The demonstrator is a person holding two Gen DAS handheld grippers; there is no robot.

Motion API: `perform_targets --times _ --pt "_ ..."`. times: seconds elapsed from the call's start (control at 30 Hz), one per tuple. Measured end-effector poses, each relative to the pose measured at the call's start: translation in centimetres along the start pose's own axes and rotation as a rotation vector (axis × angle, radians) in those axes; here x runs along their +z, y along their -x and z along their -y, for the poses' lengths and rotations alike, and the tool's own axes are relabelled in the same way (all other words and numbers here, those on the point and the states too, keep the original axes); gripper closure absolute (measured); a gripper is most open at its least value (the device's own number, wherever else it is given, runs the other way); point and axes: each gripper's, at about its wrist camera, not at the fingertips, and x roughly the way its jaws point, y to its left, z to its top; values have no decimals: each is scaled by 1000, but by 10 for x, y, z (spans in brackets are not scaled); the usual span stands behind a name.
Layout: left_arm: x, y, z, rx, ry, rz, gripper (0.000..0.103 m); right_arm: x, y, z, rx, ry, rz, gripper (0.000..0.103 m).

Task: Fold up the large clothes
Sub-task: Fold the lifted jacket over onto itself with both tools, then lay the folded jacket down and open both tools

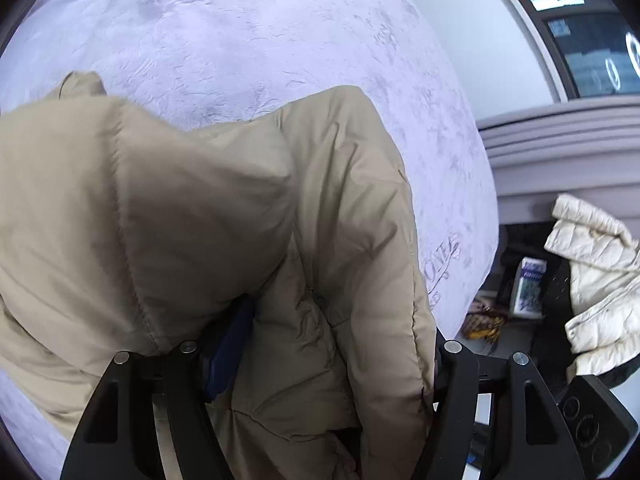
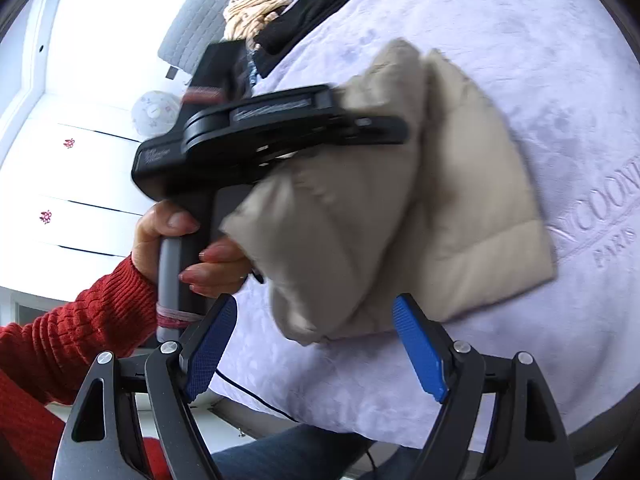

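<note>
Low in the right wrist picture, the right claw [image 2: 316, 354] is wide apart, and nothing sits between its blue pads [image 2: 210, 354]. Just past them lies the puffy tan coat [image 2: 420, 216], folded into a thick bundle on the pale purple bed [image 2: 500, 40]. It fills the middle of the picture, and its right edge lies flat on the cover next to some stitched letters.

At the left of the middle, a hand [image 2: 176, 240] in a red sleeve [image 2: 60, 344] grips the handle of the left claw [image 2: 384, 128]. That claw reaches across into the top of the coat. Farther off, in the upper middle, a black piece of clothing [image 2: 316, 0] and a striped cloth [image 2: 256, 8] lie near the far edge of the bed.

In the left wrist picture, the coat [image 1: 200, 208] bulges up between the fingers [image 1: 456, 392] of the left claw and hides most of them. I cannot tell if it is pinching the coat or letting go. Beyond is the bed cover [image 1: 240, 40]. At the right edge of the picture, a white puffy jacket [image 1: 596, 280] lies off the bed.
</note>
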Motion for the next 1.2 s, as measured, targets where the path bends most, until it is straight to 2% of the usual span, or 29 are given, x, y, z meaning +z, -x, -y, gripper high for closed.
perform_targets --times 0.07,0.1,0.13,0.17,0.2,0.27,0.3,0.37,0.4,0.43,0.5,0.6,0.73,0.83,0.93,1.07,1.1,1.13,1.2 --pt "-4 20 15 49 -57 42 33 5 -23 -4 -33 -10 -2 23" --pt "-12 39 21 66 -94 89 33 9 -34 -5 -76 -18 -5 35" --pt "-15 55 26 89 -130 141 33 8 -36 -2 -113 -24 3 55" --pt "-18 73 28 129 -164 205 33 5 -35 2 -150 -32 13 59" --pt "-24 85 29 180 -188 264 33 7 -35 4 -186 -35 23 60" --pt "-29 105 14 324 -204 365 33 10 -31 3 -272 11 50 75" --pt "-29 108 2 401 -195 388 33 10 -30 2 -301 39 53 84" --pt "-25 100 -30 536 -150 371 33 8 -23 2 -365 77 74 89" --pt "-25 99 -53 542 -116 349 33 6 -20 4 -387 81 82 90" --pt "-25 98 -70 514 -78 339 33 0 -17 11 -402 73 89 90" --pt "-22 83 -77 465 -33 341 33 -8 -15 27 -421 15 91 90" --pt "-13 46 -46 480 -96 349 33 -16 -14 53 -420 -84 85 90" --pt "4 2 -7 455 -144 352 33 -13 -12 89 -433 -163 74 90" --pt "18 -21 6 471 -145 352 33 -10 -10 107 -449 -163 83 90" --pt "27 -30 7 469 -115 345 33 -4 -7 127 -452 -143 94 90" --pt "27 -33 2 482 -116 332 33 1 6 147 -333 -247 52 88" --pt "26 -33 1 482 -116 333 33 0 15 148 -328 -269 51 88" --pt "25 -33 0 485 -115 333 33 -3 24 145 -337 -274 58 88" --pt "24 -32 -1 489 -115 335 32 -7 53 131 -407 -241 118 88"
